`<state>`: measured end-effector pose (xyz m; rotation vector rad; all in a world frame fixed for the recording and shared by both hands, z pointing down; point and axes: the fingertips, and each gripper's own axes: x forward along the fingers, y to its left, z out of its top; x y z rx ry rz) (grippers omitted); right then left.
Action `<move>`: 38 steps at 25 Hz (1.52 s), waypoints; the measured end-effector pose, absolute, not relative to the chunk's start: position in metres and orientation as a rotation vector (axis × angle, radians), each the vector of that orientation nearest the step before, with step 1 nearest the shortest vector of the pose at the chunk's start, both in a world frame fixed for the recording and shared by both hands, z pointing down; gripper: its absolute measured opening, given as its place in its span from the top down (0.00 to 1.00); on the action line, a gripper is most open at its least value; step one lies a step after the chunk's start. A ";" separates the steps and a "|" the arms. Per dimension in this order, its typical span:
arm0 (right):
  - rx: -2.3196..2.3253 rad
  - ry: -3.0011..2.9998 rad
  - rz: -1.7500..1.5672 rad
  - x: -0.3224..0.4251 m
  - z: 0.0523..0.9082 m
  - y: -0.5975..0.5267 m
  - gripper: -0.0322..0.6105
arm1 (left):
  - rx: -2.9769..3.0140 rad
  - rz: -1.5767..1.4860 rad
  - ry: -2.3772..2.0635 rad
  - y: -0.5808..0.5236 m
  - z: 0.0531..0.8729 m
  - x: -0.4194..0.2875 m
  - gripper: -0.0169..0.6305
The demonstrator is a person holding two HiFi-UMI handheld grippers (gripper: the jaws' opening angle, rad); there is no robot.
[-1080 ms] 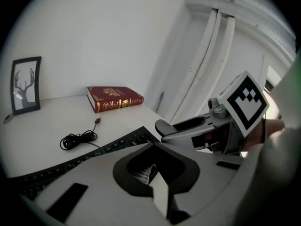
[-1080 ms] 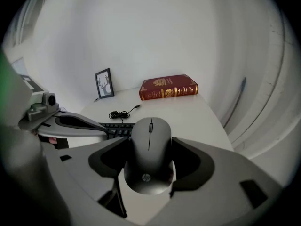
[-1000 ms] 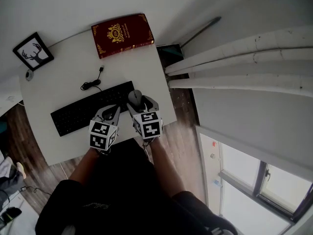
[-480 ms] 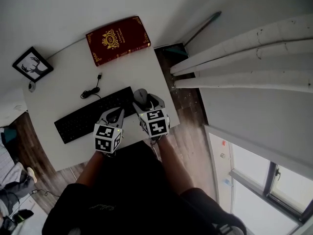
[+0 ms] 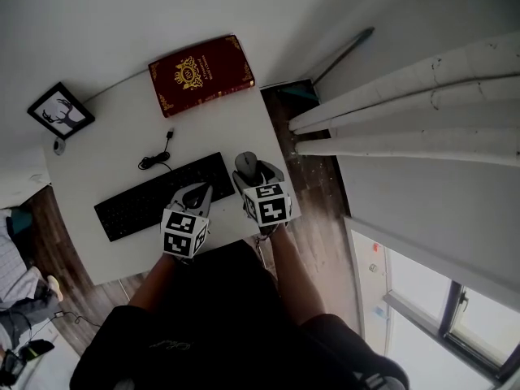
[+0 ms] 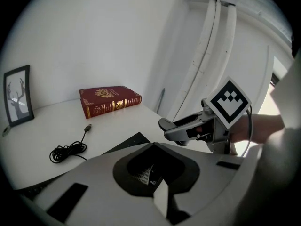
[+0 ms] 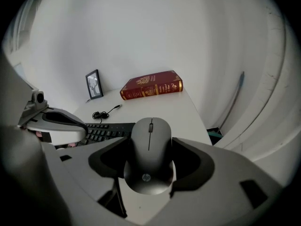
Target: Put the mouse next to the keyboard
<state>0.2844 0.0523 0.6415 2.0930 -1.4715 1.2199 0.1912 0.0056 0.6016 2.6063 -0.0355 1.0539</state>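
A grey mouse (image 7: 150, 154) sits between the jaws of my right gripper (image 7: 150, 145), and both dark pads press its sides. In the head view the mouse (image 5: 246, 163) is just off the right end of the black keyboard (image 5: 162, 195), low over the white table (image 5: 106, 149). The right gripper (image 5: 258, 177) is shut on it. My left gripper (image 5: 195, 195) hovers over the keyboard's right part, shut with nothing in it. Keys show through the recess of the left gripper (image 6: 153, 173).
A red book (image 5: 201, 73) lies at the table's back. A framed deer picture (image 5: 60, 110) stands at the back left. A coiled black cable (image 5: 156, 157) lies behind the keyboard. The table's right edge is close beside the mouse, with wooden floor beyond.
The right gripper has carried the mouse a little to the right, from over the keyboard's right end to just beside it. The left gripper stays over the keyboard.
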 end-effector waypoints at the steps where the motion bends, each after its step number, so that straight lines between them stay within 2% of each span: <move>1: 2.087 -1.472 1.223 0.285 0.644 0.052 0.48 | 2.605 1.058 -0.040 0.005 0.602 0.190 0.97; 23: 2.029 -1.405 1.249 0.291 0.679 0.048 0.48 | 2.654 1.143 -0.164 -0.001 0.582 0.141 0.97; 38: 2.127 -1.408 1.065 0.292 0.664 0.046 0.47 | 2.609 1.177 -0.148 0.021 0.590 0.120 0.97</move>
